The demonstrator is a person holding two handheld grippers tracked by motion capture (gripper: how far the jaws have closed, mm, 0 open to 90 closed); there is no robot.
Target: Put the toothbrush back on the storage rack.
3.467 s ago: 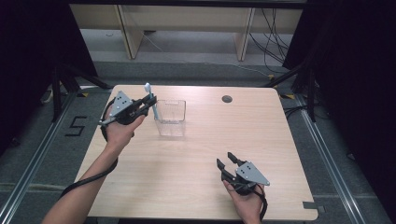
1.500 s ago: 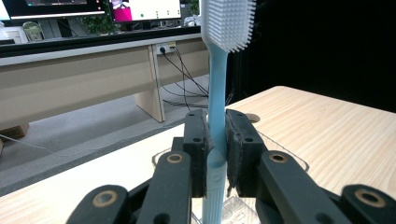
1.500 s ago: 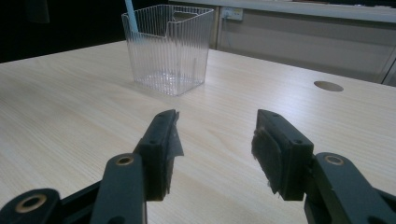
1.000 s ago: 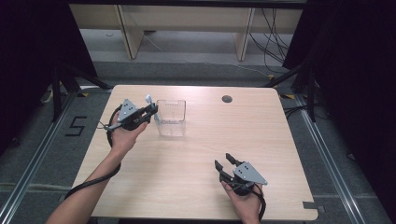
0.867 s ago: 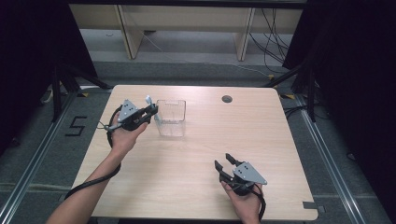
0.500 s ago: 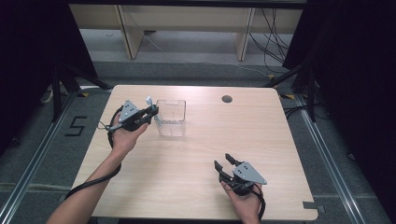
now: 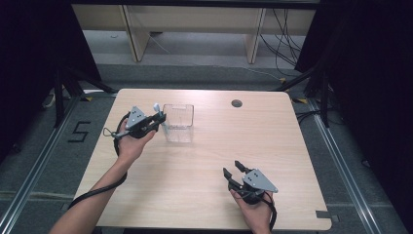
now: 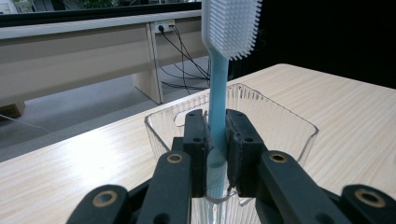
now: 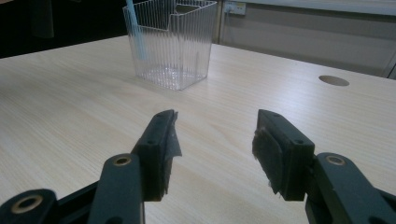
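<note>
Jaws of the left gripper (image 7: 157, 118) clamp a blue toothbrush (image 8: 218, 100), drawn slightly leftward; right gripper (image 7: 234, 170) jaws apart; pale wooden desk (image 7: 204, 195), dark curtained room.

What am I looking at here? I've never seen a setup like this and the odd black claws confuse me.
A person sits at a wooden table and holds a hand-operated gripper in each hand. One picture looks down from above; the other two come from cameras riding on each gripper, looking along its black jaws. The left gripper is shut on a blue toothbrush, held upright with its white bristles on top, at the near rim of a clear ribbed plastic container. The right gripper is open, holds nothing, and rests low over the table's near side.
</note>
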